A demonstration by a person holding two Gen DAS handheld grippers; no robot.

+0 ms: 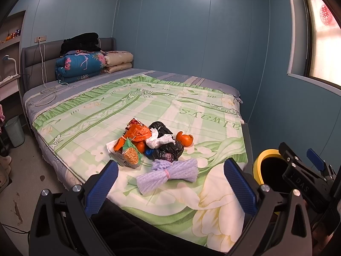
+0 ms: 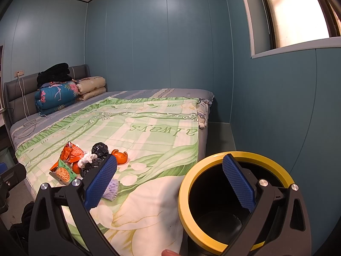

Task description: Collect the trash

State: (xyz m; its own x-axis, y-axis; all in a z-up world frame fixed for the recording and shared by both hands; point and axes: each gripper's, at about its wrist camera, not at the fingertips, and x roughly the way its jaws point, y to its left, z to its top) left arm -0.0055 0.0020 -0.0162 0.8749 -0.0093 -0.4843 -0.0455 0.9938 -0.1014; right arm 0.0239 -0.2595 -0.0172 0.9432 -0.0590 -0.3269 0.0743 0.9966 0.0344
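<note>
Hovering spread and empty, both hand-held grippers, left (image 1: 170,183) and right (image 2: 170,183); trash pile (image 1: 149,147) mid-bed (image 1: 191,106); yellow-rimmed bin (image 2: 234,200) at 3 o'clock shows a dark interior.

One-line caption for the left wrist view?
Open left gripper faces a trash pile on the bed; yellow-rimmed bin at right.

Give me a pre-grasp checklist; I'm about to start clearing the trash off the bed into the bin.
1. Left gripper open, holding nothing: ok.
2. Right gripper open, holding nothing: ok.
3. Purple foam netting lies nearest, apart from the pile: ok.
4. Trash pile all on the bed: ok.
5. Yellow-rimmed bin open at the bed's corner: ok.
6. Bin empty: cannot tell, interior dark.
</note>
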